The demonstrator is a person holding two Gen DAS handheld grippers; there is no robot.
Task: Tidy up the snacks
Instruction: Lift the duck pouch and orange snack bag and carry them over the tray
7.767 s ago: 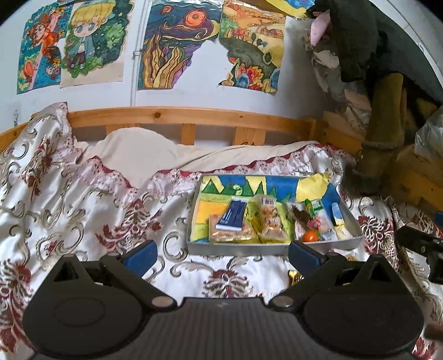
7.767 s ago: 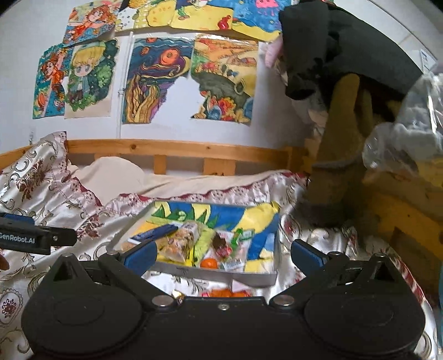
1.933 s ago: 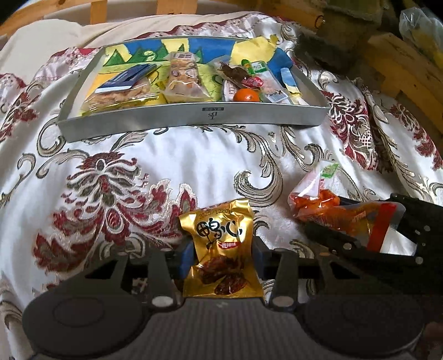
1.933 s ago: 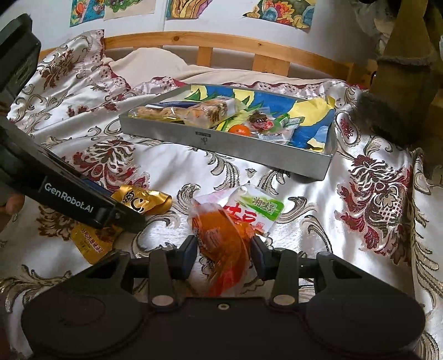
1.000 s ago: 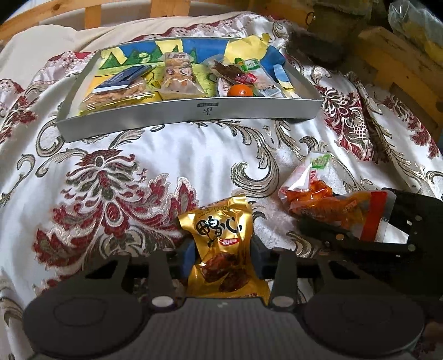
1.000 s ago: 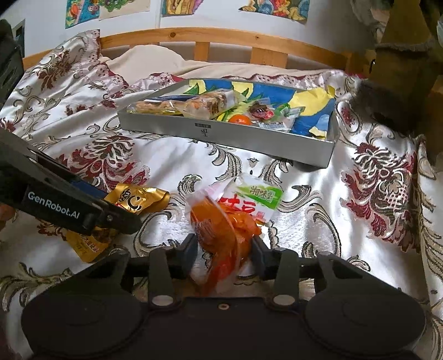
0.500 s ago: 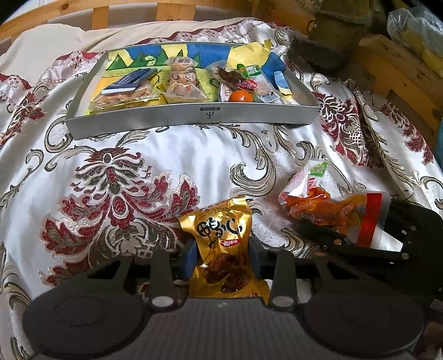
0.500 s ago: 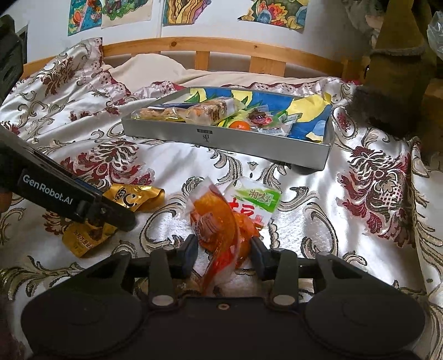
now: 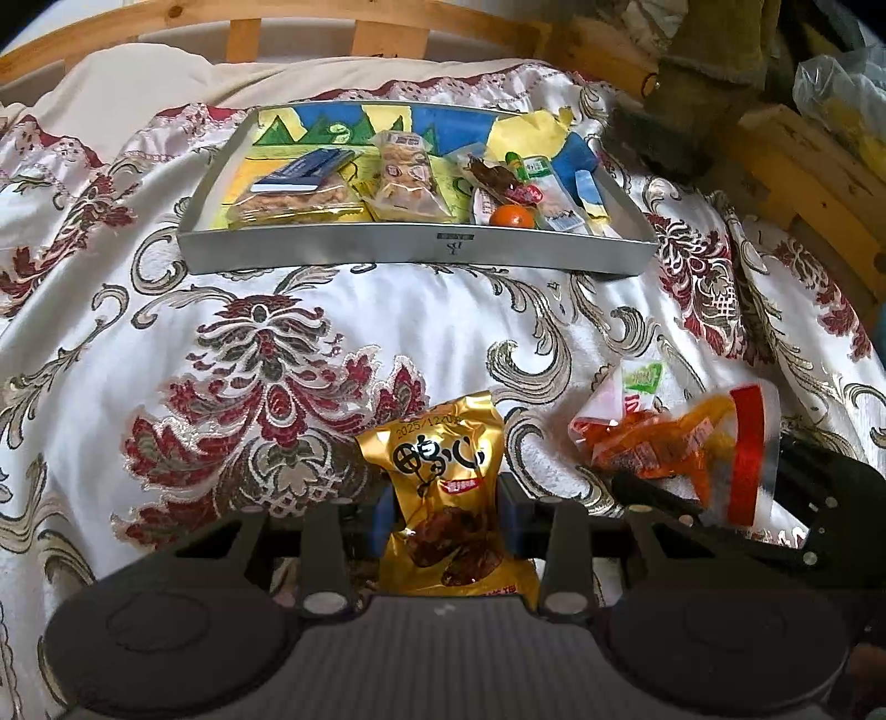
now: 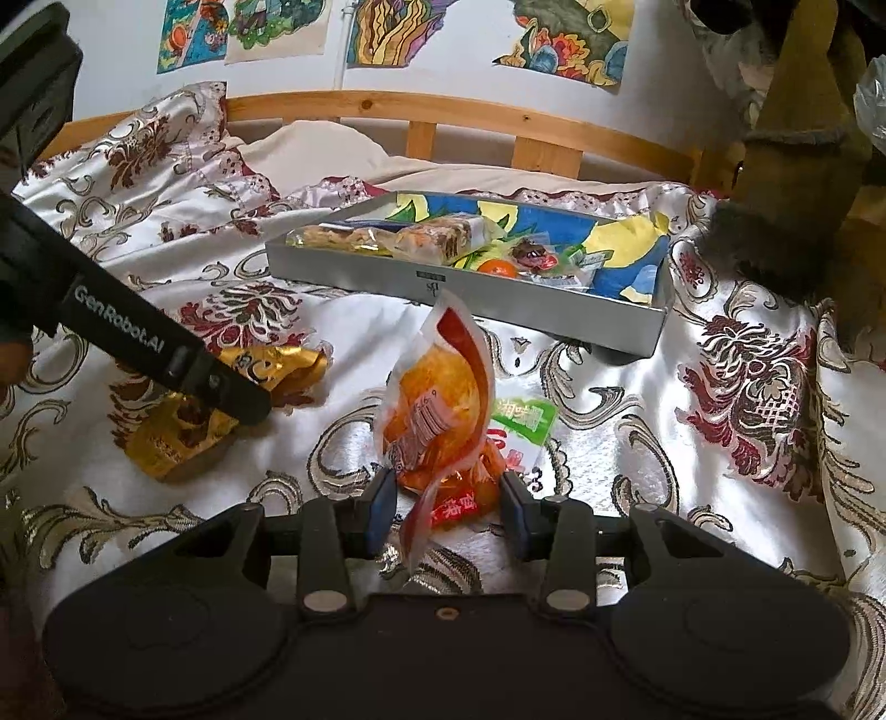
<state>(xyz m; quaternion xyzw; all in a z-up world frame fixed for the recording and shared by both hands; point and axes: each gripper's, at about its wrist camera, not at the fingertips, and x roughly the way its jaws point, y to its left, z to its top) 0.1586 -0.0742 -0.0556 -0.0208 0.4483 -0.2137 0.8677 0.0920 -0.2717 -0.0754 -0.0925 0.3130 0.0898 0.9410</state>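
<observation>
My left gripper [image 9: 446, 509] is shut on a gold snack packet [image 9: 437, 454], which sticks up between its fingers just above the flowered bedspread. My right gripper [image 10: 447, 507] is shut on the lower end of an orange snack packet [image 10: 437, 387] that stands upright. A white and green packet [image 10: 523, 423] lies against it on the cover; I cannot tell whether it is caught too. Further back rests a grey metal tray [image 9: 421, 252] holding several snacks and a small orange fruit [image 9: 512, 217]. In the right wrist view the left gripper's finger [image 10: 221, 382] presses the gold packet [image 10: 288, 371].
The bedspread [image 9: 249, 343] is soft and wrinkled. A wooden bed rail [image 10: 498, 119] and a pillow [image 10: 326, 147] lie behind the tray. A brown plush object [image 10: 786, 183] and wooden frame parts [image 9: 786, 144] crowd the right side. Drawings hang on the wall [image 10: 570, 33].
The orange packet's top has swung up and now stands upright between the right fingers. The gold packet stays gripped. Both views have tipped slightly upward, showing more of the headboard.
</observation>
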